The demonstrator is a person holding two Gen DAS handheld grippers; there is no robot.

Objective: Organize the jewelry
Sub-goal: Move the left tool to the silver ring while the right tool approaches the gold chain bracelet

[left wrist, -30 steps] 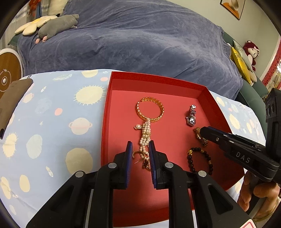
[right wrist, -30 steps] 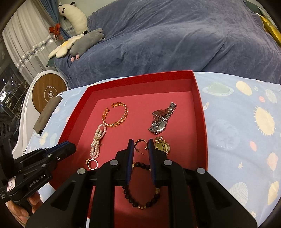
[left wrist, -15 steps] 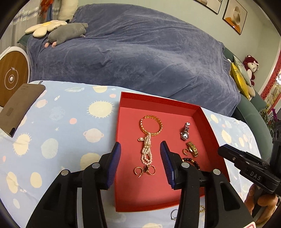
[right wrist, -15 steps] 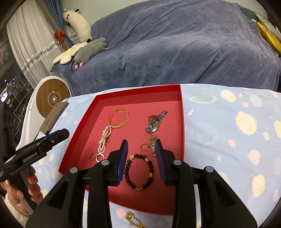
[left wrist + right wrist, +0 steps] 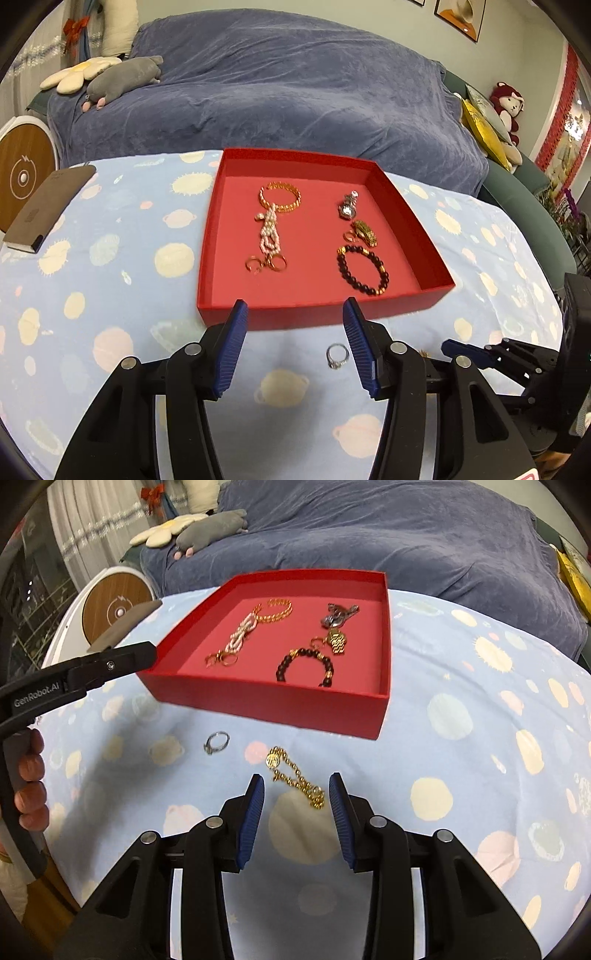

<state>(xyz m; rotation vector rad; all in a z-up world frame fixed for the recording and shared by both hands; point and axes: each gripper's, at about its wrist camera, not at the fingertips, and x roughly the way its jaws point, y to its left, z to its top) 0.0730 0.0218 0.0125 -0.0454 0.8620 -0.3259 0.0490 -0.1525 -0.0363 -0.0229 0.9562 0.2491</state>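
A red tray (image 5: 317, 315) (image 5: 266, 701) on the patterned cloth holds a gold bangle (image 5: 280, 197), a pearl strand (image 5: 269, 230), gold rings (image 5: 266, 263), a silver watch (image 5: 348, 206), a gold watch (image 5: 364, 230) and a dark bead bracelet (image 5: 364, 269). A silver ring (image 5: 337, 356) (image 5: 217, 741) lies on the cloth in front of the tray, between my left gripper's open fingers. A gold chain (image 5: 297, 781) lies between my right gripper's open fingers. My left gripper (image 5: 293, 350) and right gripper (image 5: 296, 814) are both open and empty.
A brown notebook (image 5: 48, 208) lies at the table's left edge. A round wooden-faced device (image 5: 22, 177) stands beyond it. A blue-covered sofa (image 5: 277, 92) with plush toys runs behind the table. The right gripper's body (image 5: 517, 362) shows low right in the left wrist view.
Both grippers have pulled back out of the tray and opened wide. The earrings they carried now lie in the tray. The silver ring and gold chain on the cloth have come into view.
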